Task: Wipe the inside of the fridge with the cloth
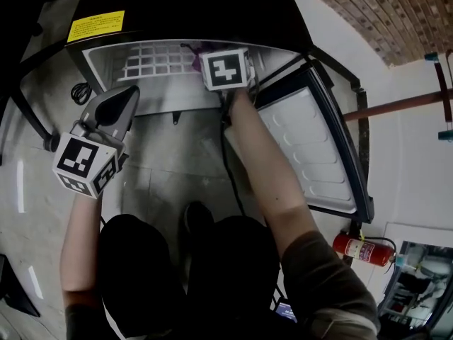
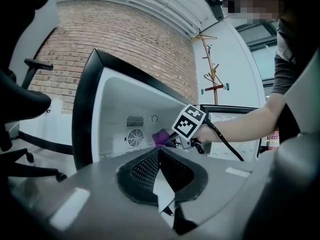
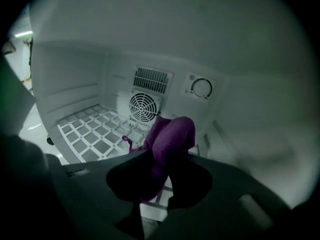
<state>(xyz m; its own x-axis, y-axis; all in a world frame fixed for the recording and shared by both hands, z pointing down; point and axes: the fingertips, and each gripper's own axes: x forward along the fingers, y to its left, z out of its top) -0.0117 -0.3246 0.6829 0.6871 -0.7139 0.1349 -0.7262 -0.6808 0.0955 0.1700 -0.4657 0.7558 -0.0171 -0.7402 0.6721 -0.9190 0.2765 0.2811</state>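
Observation:
A small black fridge (image 1: 177, 6) stands open on the floor, with a white inside and a white wire shelf (image 1: 159, 61). My right gripper (image 3: 162, 154) reaches into it, shut on a purple cloth (image 3: 172, 134). The cloth hangs above the wire shelf (image 3: 92, 134), in front of the round fan grille (image 3: 143, 107) on the back wall. From the head view the cloth (image 1: 205, 48) peeks out beyond the right marker cube (image 1: 226, 69). My left gripper (image 1: 126, 94) stays outside the fridge, at its left front, jaws shut with nothing between them. The left gripper view shows the cloth (image 2: 161, 137) in the fridge mouth.
The fridge door (image 1: 311, 147) stands open to the right. A thermostat dial (image 3: 202, 88) is on the back wall beside the fan. A red fire extinguisher (image 1: 361, 248) sits against the wall at the right. An office chair (image 2: 30, 99) stands left of the fridge.

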